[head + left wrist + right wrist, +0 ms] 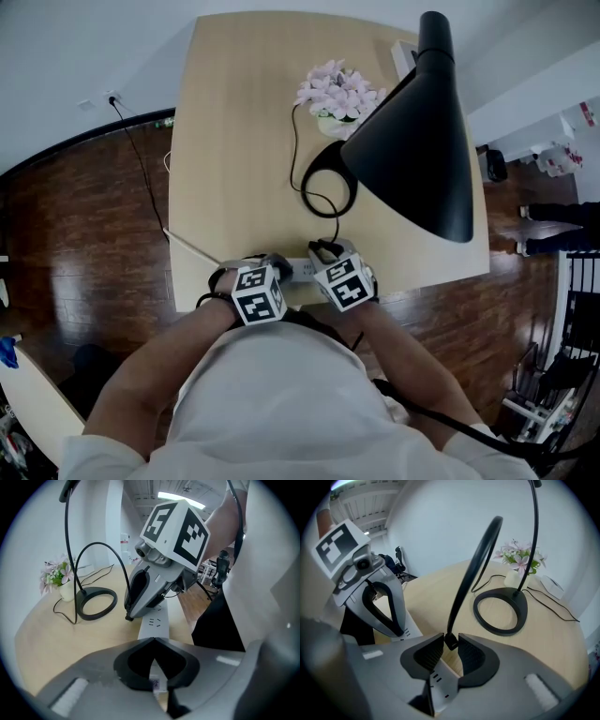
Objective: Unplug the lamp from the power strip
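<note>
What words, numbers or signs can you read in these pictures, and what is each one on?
No words or numbers can be read.
Left marker cube: black-and-white squares only, no letters.
Right marker cube: the same.
Small label on the power strip: too blurred to read.

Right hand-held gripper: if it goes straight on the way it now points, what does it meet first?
The small black lamp plug, standing between its jaws on the long white power strip.
</note>
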`<state>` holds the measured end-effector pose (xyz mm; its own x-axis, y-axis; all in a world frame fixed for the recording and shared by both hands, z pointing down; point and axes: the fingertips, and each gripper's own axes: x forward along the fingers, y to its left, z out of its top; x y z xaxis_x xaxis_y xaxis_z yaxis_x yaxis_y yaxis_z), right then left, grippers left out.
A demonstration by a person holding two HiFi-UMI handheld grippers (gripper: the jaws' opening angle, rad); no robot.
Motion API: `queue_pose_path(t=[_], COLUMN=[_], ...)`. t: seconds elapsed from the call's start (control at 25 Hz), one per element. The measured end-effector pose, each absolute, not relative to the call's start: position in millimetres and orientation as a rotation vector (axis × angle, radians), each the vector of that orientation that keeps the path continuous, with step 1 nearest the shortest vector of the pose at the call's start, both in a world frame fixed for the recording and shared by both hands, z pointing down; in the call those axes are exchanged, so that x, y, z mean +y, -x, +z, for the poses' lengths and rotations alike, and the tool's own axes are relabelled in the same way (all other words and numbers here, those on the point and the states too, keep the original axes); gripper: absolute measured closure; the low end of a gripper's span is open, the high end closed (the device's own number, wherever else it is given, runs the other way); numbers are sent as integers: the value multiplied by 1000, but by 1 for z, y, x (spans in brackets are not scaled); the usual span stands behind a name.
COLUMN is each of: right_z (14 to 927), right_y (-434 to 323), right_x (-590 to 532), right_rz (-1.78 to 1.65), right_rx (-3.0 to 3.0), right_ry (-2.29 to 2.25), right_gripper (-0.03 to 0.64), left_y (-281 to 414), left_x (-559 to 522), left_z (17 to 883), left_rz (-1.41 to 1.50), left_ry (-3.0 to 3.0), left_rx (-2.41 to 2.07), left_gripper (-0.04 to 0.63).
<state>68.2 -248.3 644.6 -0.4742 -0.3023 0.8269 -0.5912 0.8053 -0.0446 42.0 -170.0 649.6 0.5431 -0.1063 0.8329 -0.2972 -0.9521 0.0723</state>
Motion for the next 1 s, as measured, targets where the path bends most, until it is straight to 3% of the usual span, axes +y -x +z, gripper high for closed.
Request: queue_pose_path(t=[0.28, 1.0], right_z=[640, 605], right_y=[-74, -120], right_x=[-242, -180], right_rz=[448, 580], right_rx=[-2091, -2024], right_ry=[-680, -976], right_gripper=[465, 463], left_y=[-41, -37], left_x=[-170, -171], left_z=[650, 647], left_rz=[1361, 1301], left_ry=[-2579, -2648], left_rx=[-330, -289], left_gripper=[592, 592])
